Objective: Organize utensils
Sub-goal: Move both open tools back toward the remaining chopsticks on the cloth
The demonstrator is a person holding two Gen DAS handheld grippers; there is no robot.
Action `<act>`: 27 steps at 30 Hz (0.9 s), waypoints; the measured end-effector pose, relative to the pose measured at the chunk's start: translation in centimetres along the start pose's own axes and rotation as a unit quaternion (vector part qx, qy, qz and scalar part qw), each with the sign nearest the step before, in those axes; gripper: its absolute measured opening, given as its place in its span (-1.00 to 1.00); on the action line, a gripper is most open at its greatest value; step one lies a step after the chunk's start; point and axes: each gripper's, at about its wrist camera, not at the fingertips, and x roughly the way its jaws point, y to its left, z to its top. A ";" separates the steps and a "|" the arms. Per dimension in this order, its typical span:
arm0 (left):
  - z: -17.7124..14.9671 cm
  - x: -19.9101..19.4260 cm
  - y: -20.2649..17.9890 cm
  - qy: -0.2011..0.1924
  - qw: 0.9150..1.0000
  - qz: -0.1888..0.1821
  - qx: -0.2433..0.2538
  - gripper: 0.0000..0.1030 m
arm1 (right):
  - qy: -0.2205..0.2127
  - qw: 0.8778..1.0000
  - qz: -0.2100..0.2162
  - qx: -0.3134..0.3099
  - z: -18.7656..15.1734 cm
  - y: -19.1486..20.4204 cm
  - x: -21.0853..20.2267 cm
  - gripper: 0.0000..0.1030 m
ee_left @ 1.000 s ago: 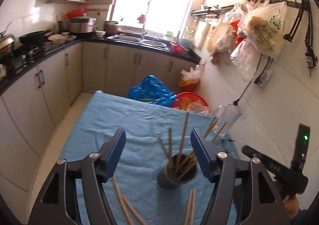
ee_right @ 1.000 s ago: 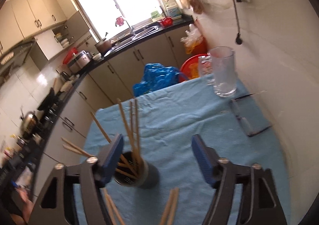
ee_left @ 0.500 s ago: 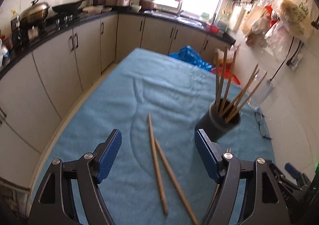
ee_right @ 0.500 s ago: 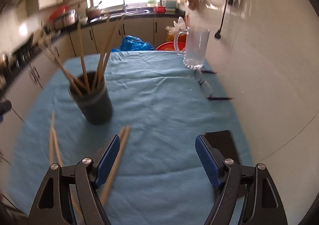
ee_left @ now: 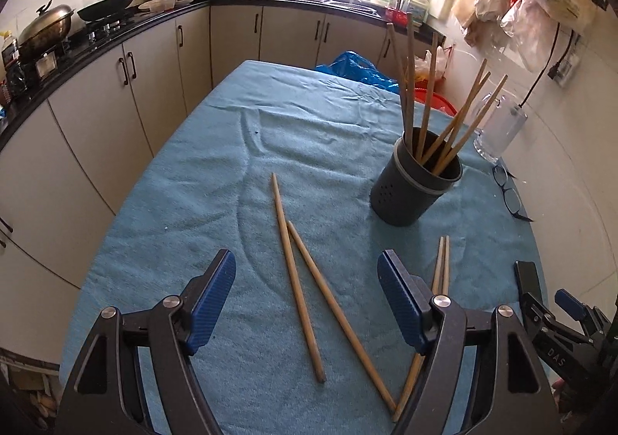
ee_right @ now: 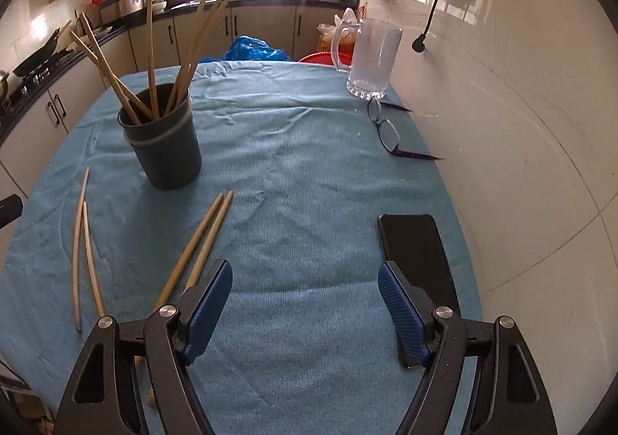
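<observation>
Chopsticks lie loose on the blue cloth of the worktop (ee_left: pixel 216 149), in two pairs, and this is the work that is left. One pair (ee_left: pixel 305 288) lies crossed like a narrow V, directly in front of the left gripper (ee_left: pixel 307 302). The second pair (ee_right: pixel 197 242) lies side by side near the dark holder (ee_right: pixel 164 141), and its near ends go under the left finger of the right gripper (ee_right: pixel 305 305). The holder stands upright in the middle of the cloth and already has several chopsticks leaning in it, so I think it is the place where the loose ones must go. It is close to both pairs, which makes the way short.

Both grippers point forward and steeply down to the cloth, low over its near edge, next to each other. The left gripper's jaws are wide, have just been opening, and nothing is between the pads; the crossed pair lies on the cloth under the gap. The jaws of the right gripper are also wide and hold nothing.

A glass mug (ee_right: pixel 372 56), spectacles (ee_right: pixel 386 130) and a black phone (ee_right: pixel 415 253) lie along the wall side, well apart from the chopsticks, and seem not part of the task.
</observation>
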 end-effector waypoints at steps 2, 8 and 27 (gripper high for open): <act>0.0 -0.1 -0.1 0.000 1.000 0.001 0.001 0.45 | 0.001 1.000 -0.002 -0.002 0.0 0.0 0.0 0.59; -0.1 -0.1 0.2 -0.001 1.000 0.002 -0.003 0.45 | 0.001 1.000 -0.001 -0.013 0.0 0.6 -0.1 0.59; -0.5 0.2 4.8 0.021 0.998 0.024 -0.049 0.45 | 0.082 0.989 0.107 0.053 0.5 1.2 3.7 0.01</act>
